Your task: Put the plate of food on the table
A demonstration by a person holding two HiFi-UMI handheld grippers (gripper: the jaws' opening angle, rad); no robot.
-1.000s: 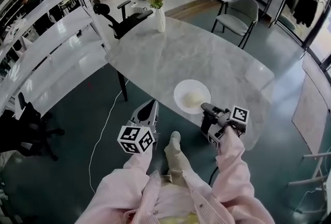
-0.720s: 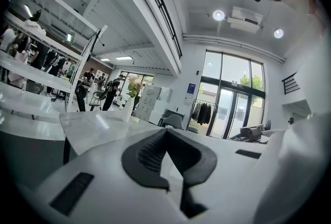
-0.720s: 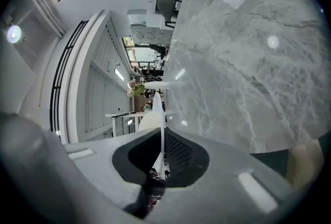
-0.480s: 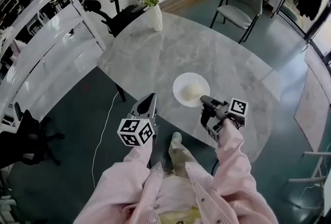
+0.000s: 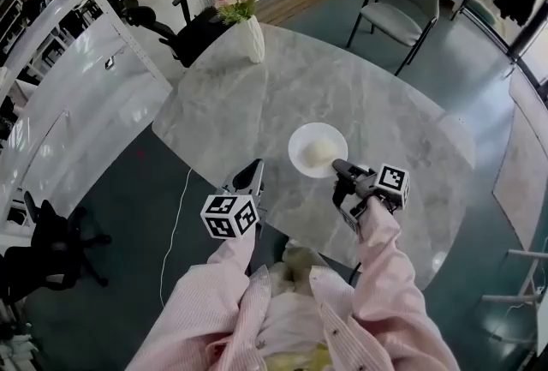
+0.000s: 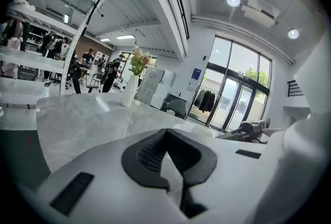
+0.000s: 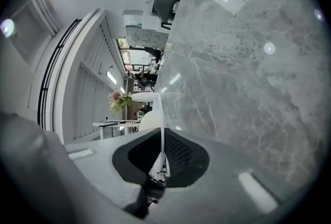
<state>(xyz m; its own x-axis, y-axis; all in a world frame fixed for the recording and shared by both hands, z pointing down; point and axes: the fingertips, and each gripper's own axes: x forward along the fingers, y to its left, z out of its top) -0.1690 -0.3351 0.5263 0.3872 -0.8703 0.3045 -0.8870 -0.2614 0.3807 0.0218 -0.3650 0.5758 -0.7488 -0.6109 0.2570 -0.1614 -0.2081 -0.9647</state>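
A white plate with a pale mound of food sits low over the grey marble table, a little in from its near edge. I cannot tell if the plate touches the top. My right gripper is shut on the plate's near rim. In the right gripper view that rim runs as a thin white line between the black pads of the right gripper, with the table beyond. My left gripper hovers at the table's near edge, shut and empty; its own view shows the left gripper pointing across the table.
A white vase of pink flowers stands at the table's far side. A grey chair is behind the table on the right, a black office chair on the left. White shelving runs along the left. A cable lies on the floor.
The right gripper has carried the plate from the table's near edge further in over the top. The left gripper has come up to the table's edge.
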